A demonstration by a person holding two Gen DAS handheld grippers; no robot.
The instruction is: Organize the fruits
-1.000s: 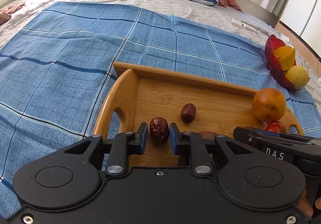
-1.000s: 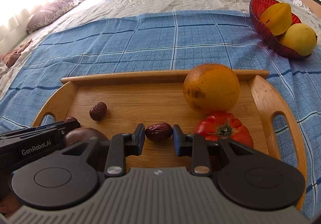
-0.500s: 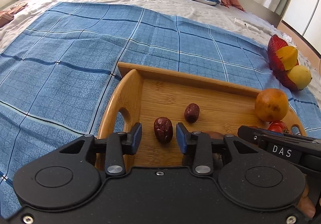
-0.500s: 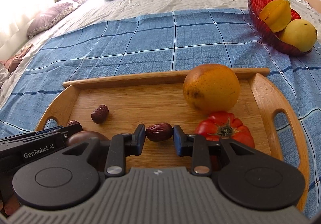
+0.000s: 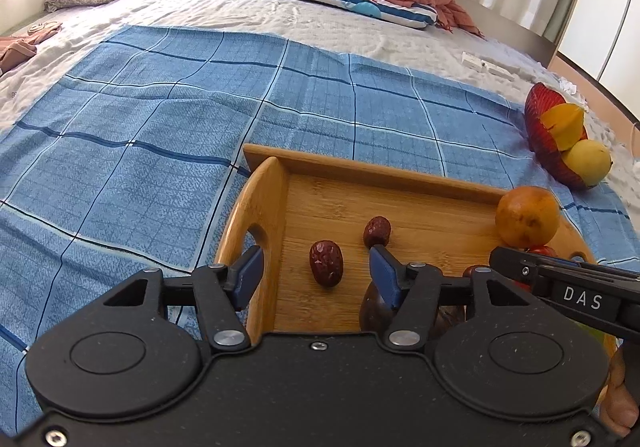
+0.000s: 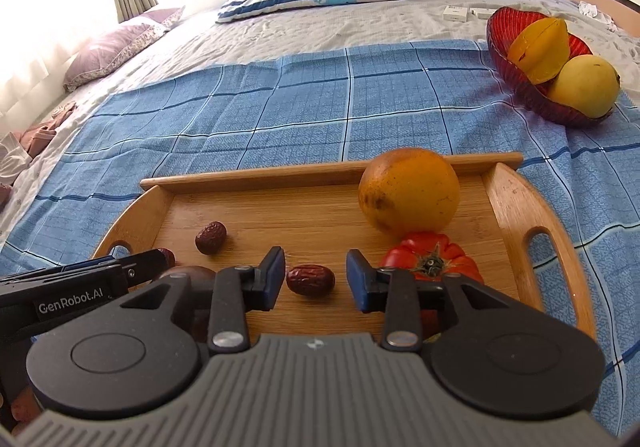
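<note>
Release step in hand: both grippers have just been opening, each with a dried red date lying free between its jaws on the bamboo tray [image 6: 516,207].

Left gripper [image 5: 316,273]: jaws apart, pads clear of the date [image 5: 326,262] on both sides; this date rests on the tray floor near the left handle. A second date [image 5: 377,231] lies just beyond it, near the right pad.

Right gripper [image 6: 316,279]: jaws apart, its date [image 6: 310,279] lying crosswise between them, close to the left pad; contact there cannot be ruled out, though nothing pinches it. A tomato [image 6: 432,261] sits just right of this gripper, touching or nearly touching the orange [image 6: 409,193] behind it. A dark round fruit [image 6: 188,273] is partly hidden behind the left gripper's body.

A red glass bowl [image 6: 516,87] with a starfruit [image 6: 540,47] and a yellow fruit [image 6: 582,85] stands well apart on the blue plaid cloth [image 6: 240,119].

Judgement: dates are placed; the task looks well advanced. The next move calls for lifting both grippers straight back without nudging the dates, which would roll easily.
</note>
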